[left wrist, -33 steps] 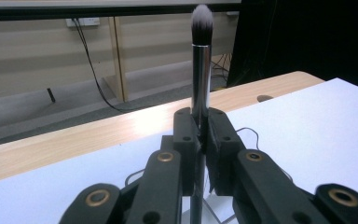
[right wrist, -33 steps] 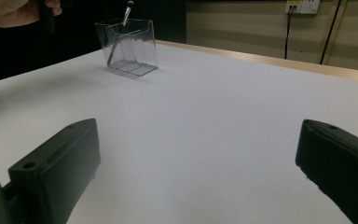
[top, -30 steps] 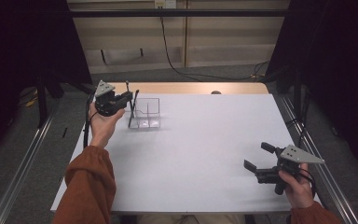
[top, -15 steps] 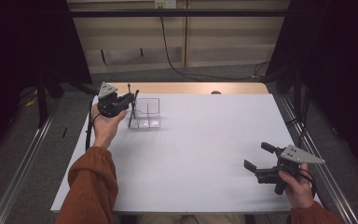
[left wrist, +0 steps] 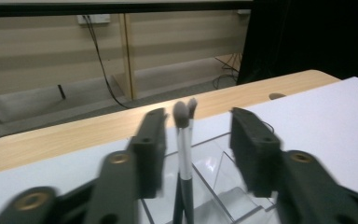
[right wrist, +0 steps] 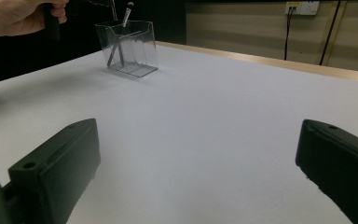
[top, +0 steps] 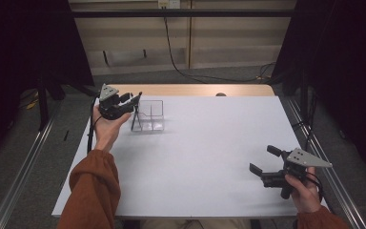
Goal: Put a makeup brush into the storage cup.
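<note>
Two makeup brushes (left wrist: pixel 182 140) stand in a clear organizer (top: pixel 150 116) near the counter's (top: pixel 205 143) far-left corner, between the spread jaws of the left tool (top: pixel 124 103). A skewed closing could tip the light organizer (clear plastic slides easily). The left hand (top: pixel 106 125) is raised, palm up; the right tool (top: pixel 267 164) rests spread near the right edge.

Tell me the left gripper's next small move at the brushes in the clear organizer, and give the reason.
Probably ease the left gripper slightly forward and close on the brush handles. Its jaws stand open on either side of the two makeup brushes, which stand in the clear organizer without touching either jaw. The right gripper rests open, far off near the table edge.
</note>
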Demonstrator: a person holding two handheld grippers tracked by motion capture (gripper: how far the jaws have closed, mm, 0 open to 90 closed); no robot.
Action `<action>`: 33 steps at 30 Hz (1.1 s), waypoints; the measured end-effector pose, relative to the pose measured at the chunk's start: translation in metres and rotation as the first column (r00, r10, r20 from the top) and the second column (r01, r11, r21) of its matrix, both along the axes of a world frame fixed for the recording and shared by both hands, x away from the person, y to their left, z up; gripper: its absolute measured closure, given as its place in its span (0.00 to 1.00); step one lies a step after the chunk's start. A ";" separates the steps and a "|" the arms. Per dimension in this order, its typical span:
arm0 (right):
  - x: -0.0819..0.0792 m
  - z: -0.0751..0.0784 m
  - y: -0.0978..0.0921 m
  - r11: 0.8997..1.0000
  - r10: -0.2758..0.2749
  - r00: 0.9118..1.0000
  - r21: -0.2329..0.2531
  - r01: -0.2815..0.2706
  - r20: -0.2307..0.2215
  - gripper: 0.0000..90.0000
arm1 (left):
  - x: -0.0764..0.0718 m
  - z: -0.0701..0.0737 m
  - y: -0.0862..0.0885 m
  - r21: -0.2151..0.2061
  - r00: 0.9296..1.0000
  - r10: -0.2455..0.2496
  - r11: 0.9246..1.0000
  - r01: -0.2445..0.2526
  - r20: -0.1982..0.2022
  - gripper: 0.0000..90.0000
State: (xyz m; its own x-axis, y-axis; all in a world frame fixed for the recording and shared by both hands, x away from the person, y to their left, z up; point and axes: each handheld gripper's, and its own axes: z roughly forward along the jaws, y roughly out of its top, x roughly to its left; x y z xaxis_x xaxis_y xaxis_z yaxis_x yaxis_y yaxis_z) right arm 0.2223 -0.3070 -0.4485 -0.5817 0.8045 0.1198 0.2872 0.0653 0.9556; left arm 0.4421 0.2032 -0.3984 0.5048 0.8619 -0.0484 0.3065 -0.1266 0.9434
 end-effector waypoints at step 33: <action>0.003 -0.001 -0.004 1.000 -0.006 1.000 0.009 0.005 0.006 0.00 | -0.016 0.007 0.005 -0.074 0.997 -0.076 0.994 0.078 0.027 0.03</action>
State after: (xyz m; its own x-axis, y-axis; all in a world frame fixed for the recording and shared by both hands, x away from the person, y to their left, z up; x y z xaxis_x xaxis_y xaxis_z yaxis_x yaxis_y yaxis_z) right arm 0.2252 -0.3113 -0.4499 -0.5780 0.8066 0.1236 0.2816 0.0550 0.9580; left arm 0.4259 0.2085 -0.3916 0.5714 0.8147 -0.0987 0.2761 -0.0776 0.9580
